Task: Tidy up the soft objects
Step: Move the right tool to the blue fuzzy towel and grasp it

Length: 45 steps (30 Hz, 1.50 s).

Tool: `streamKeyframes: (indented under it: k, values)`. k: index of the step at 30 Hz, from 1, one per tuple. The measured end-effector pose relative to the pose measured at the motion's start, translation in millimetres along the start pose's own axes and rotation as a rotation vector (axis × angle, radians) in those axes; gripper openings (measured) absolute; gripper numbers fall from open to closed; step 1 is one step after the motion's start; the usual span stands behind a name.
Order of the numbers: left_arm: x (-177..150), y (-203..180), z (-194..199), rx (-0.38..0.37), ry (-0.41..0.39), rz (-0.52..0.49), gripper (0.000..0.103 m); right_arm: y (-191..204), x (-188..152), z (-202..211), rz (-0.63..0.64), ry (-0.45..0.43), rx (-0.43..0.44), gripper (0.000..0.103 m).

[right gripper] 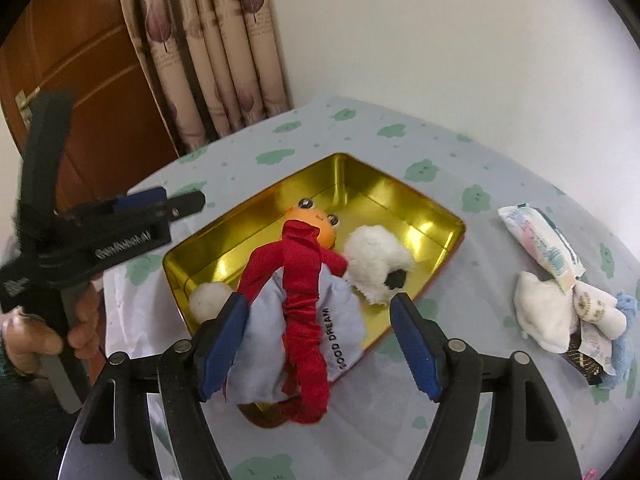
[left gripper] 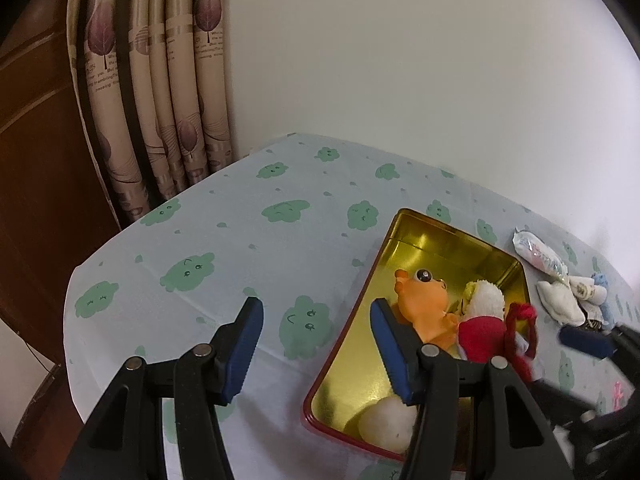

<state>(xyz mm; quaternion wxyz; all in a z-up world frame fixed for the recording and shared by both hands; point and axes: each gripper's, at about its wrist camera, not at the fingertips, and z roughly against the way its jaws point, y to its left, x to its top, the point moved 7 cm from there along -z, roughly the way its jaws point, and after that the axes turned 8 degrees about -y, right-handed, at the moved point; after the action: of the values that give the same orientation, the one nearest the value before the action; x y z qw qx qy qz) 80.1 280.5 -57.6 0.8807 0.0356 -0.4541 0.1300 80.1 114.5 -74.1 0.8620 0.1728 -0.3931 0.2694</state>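
**Pouch lies between open right jaws, over the tin's near edge**

Nearest the right wrist camera, the right gripper (right gripper: 320, 344) stands with its blue-padded jaws apart. Between them lies a pale grey fabric pouch with red ruched straps (right gripper: 316, 320), printed "GOOD DREAM". The left pad looks to be right against the pouch's edge, though contact cannot be told; the right pad stands clear of it. The pouch rests over the near rim of the gold-lined rectangular metal tin with a red outside (right gripper: 420, 216) and on the toys within.

Going left to right in that view: a hand (right gripper: 36, 340) holds the left gripper (left gripper: 316, 344), whose jaws are open and empty, one finger over the cloud-printed tablecloth (left gripper: 240, 208) and one over the tin. Inside the tin sit a small white fluffy ball (right gripper: 206, 300), an orange rubber toy with bulging eyes (right gripper: 316, 220) and a white plush toy with a black patch (right gripper: 376, 264). Well to the right, on the cloth, lie a printed plastic packet (right gripper: 540, 244) and a heap of white and blue soft items (right gripper: 572, 320).
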Motion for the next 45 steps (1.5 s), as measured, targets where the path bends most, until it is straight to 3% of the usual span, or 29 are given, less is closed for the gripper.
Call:
streamKeyframes:
  k: [8, 15, 25, 32, 39, 45]
  values:
    - [-2.8, -7.9, -1.0, -0.003, 0.001, -0.032, 0.057, -44.4, -1.1, 16.6, -0.070, -0.023, -0.066, 0.071]
    - [-4.3, -15.0, 1.0, -0.003, -0.009, -0.066, 0.057, -55.2, -7.1, 19.4, -0.053, -0.027, -0.106, 0.071]
    - [-5.9, -19.2, -0.3, -0.006, -0.005, -0.079, 0.057, -117.5, -28.0, 43.7, -0.142, -0.014, -0.212, 0.071]
    - [-3.2, -26.2, 5.7, -0.021, -0.025, -0.097, 0.057, -176.9, -44.0, 66.2, -0.167, -0.024, -0.356, 0.071]
    - [7.0, -64.2, 30.8, -0.064, -0.096, -0.203, 0.057, -257.5, -64.6, 93.6, -0.252, -0.025, -0.478, 0.066]
    - [-1.8, -118.3, 43.4, -0.170, -0.069, -0.283, 0.057, -301.0, -82.4, 93.0, -0.285, 0.015, -0.505, 0.061]
